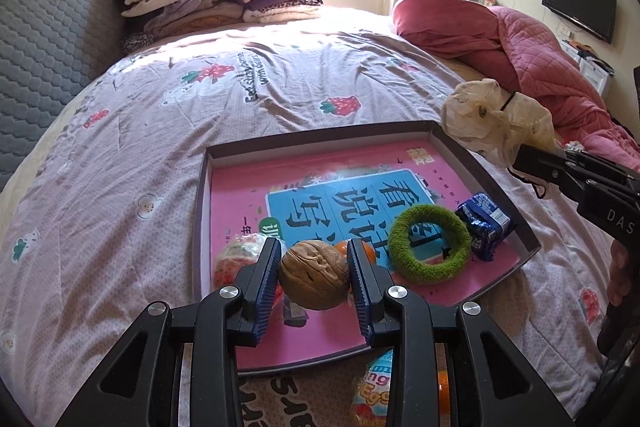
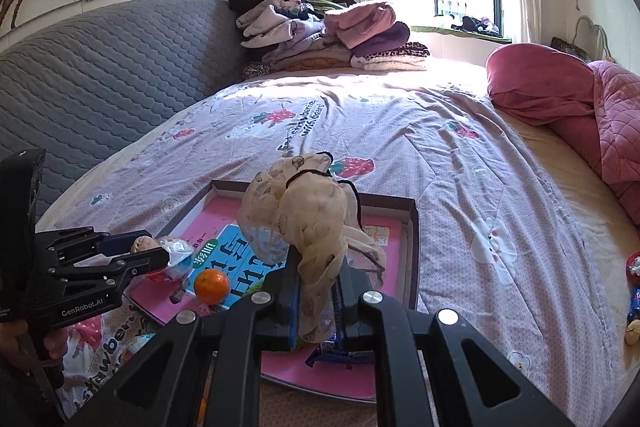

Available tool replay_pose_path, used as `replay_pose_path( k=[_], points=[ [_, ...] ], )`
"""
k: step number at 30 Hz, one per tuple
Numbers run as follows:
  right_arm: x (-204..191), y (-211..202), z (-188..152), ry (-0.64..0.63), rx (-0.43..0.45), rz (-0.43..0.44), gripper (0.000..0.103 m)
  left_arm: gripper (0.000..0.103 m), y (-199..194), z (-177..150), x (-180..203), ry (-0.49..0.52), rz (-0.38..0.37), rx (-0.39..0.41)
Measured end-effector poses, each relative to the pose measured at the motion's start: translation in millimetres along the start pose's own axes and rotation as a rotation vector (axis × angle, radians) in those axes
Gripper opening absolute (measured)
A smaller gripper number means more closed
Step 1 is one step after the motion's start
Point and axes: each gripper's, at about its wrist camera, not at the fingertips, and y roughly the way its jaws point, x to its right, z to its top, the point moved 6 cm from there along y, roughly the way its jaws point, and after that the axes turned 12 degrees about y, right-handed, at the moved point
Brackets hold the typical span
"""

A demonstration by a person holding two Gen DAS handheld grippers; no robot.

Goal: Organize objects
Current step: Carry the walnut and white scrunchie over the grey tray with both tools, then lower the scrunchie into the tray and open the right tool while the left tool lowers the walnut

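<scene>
The left tool (image 2: 152, 251) bore "GenRobot.AI" in white on its black body. The right tool (image 1: 520, 157) showed the letters "DAS" before the frame's edge cut the word. The quilt (image 1: 280, 75) carried black lettering ending "with Bears", the line above it blurred; near the front edge "strawberr" could be read beside a strawberry. The pink book (image 1: 304, 195) in the tray had large Chinese characters on a blue panel, seen upside down. A packet (image 1: 372, 391) below the tray showed "Eg".
</scene>
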Motion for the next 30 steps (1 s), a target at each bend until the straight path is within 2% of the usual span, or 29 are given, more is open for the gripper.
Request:
replay_pose_path(
  k=[12, 30],
  points=[
    [7.1, 26.3, -10.2, 0.006, -0.042, -0.012, 0.014, 0.035, 16.9, -13.8, 28.0, 0.038, -0.062, -0.042],
    [13.0, 62.1, -25.3, -0.039, -0.095, -0.074, 0.016, 0.035, 33.2, -21.8, 30.5, 0.043, -0.080, -0.071]
  ],
)
